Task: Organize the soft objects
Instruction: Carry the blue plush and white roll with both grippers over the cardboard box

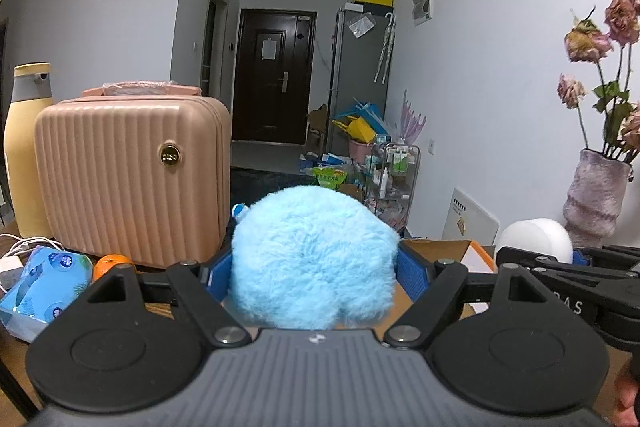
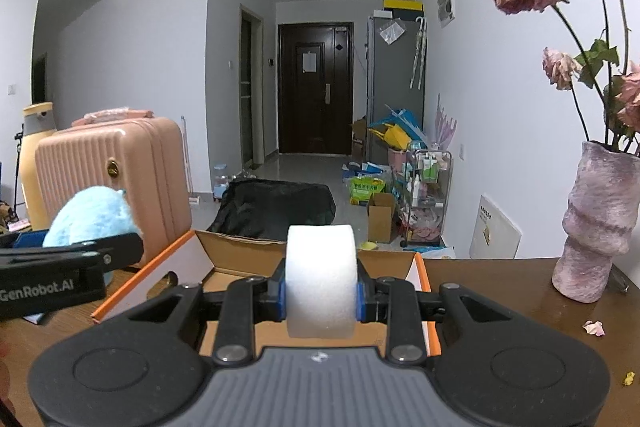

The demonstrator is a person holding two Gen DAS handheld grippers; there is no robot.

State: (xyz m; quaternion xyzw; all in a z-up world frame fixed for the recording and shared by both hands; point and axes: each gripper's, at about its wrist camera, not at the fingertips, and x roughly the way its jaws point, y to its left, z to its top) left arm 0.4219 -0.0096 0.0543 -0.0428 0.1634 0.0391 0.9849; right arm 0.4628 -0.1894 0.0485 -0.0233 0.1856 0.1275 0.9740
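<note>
1. Two grips we see: our left gripper [image 1: 314, 267] clamps the fluffy blue plush [image 1: 314, 259]; our right gripper [image 2: 320, 293] squeezes the white foam roll [image 2: 320, 279].
2. Both hover over the open cardboard box [image 2: 240, 255] on the brown table [image 2: 500, 299].
3. Beyond, a hallway, seemingly cluttered, ends at a dark door [image 2: 316, 87].

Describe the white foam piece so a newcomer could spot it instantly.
Find the open cardboard box on the wooden table. Above it, the right tongs pinch the white foam piece. It is smooth and rounded, unlike the fluffy blue plush beside it.
</note>
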